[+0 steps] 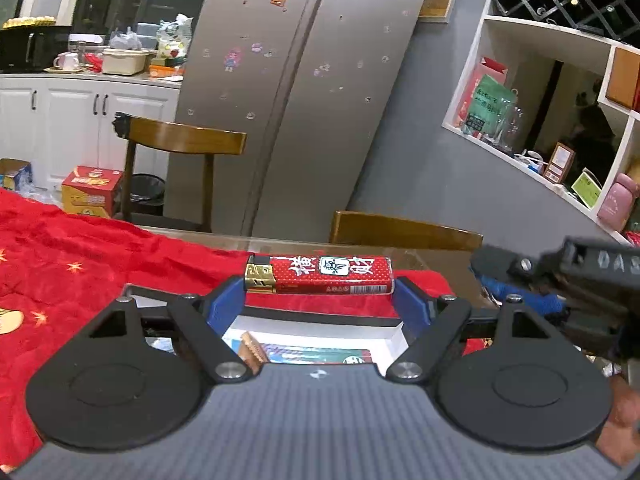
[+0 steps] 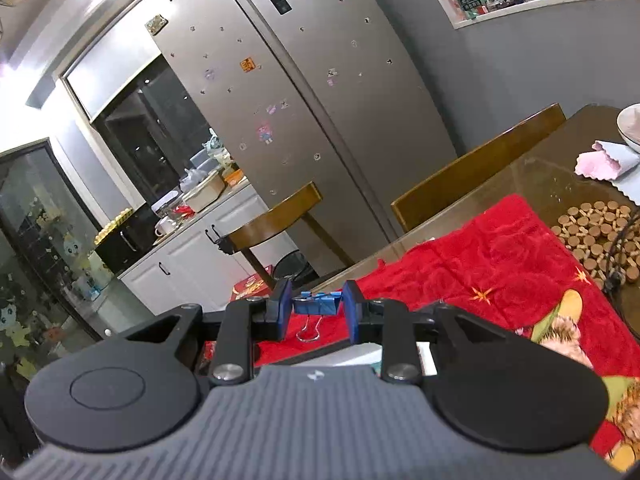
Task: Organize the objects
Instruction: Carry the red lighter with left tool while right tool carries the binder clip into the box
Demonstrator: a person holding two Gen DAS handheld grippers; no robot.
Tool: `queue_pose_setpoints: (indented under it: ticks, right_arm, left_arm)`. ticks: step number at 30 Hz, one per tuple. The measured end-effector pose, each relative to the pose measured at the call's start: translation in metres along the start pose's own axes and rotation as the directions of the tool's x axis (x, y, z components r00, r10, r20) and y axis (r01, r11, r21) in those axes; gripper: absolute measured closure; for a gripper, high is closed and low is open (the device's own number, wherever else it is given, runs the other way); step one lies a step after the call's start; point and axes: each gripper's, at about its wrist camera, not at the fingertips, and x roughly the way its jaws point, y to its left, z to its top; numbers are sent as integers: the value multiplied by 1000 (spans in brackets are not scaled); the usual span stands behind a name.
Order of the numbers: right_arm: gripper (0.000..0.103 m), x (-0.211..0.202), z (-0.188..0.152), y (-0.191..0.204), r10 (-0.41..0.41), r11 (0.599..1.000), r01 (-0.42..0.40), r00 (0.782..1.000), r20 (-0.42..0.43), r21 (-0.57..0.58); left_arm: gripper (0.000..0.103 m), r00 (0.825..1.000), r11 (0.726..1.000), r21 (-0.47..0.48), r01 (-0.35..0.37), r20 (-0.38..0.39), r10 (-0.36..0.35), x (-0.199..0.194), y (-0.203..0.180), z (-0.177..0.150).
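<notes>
My left gripper (image 1: 319,292) is shut on a red lighter (image 1: 320,275) with a gold cap, held crosswise by its two ends above a white box (image 1: 384,340) that holds some packets. My right gripper (image 2: 316,306) is shut on a blue binder clip (image 2: 318,305) with its wire handles hanging down, held over the red cloth (image 2: 480,264). The right gripper also shows at the right edge of the left wrist view (image 1: 560,280). A white edge of the box (image 2: 352,358) shows below the right gripper.
The red cloth (image 1: 80,260) covers a glass-topped wooden table (image 2: 560,176). A cork trivet (image 2: 592,232), a pink cloth (image 2: 600,164) and a bowl (image 2: 632,128) lie at the right. Two wooden chairs (image 1: 400,232) and a fridge (image 1: 300,100) stand beyond.
</notes>
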Motion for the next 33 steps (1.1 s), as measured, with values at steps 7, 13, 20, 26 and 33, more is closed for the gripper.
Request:
queue_pose_setpoints:
  ticks: [7, 13, 20, 26, 33]
  right_arm:
    - [72, 37, -5, -18, -43, 999, 42, 999, -33, -23]
    - [72, 73, -16, -46, -101, 993, 109, 987, -127, 51]
    - [72, 95, -30, -58, -79, 991, 101, 972, -223, 89]
    - [72, 105, -42, -65, -89, 986, 123, 957, -277, 110]
    - [72, 110, -46, -67, -95, 985, 133, 950, -298, 112]
  left_arm:
    - [19, 995, 999, 24, 45, -89, -42, 49, 6, -13]
    - [19, 985, 999, 5, 36, -170, -35, 91, 19, -26]
    - [19, 977, 1000, 13, 27, -214, -23, 107, 28, -39]
    - [19, 973, 1000, 12, 1, -232, 2, 110, 31, -39]
    - [19, 969, 999, 33, -30, -242, 37, 112, 25, -43]
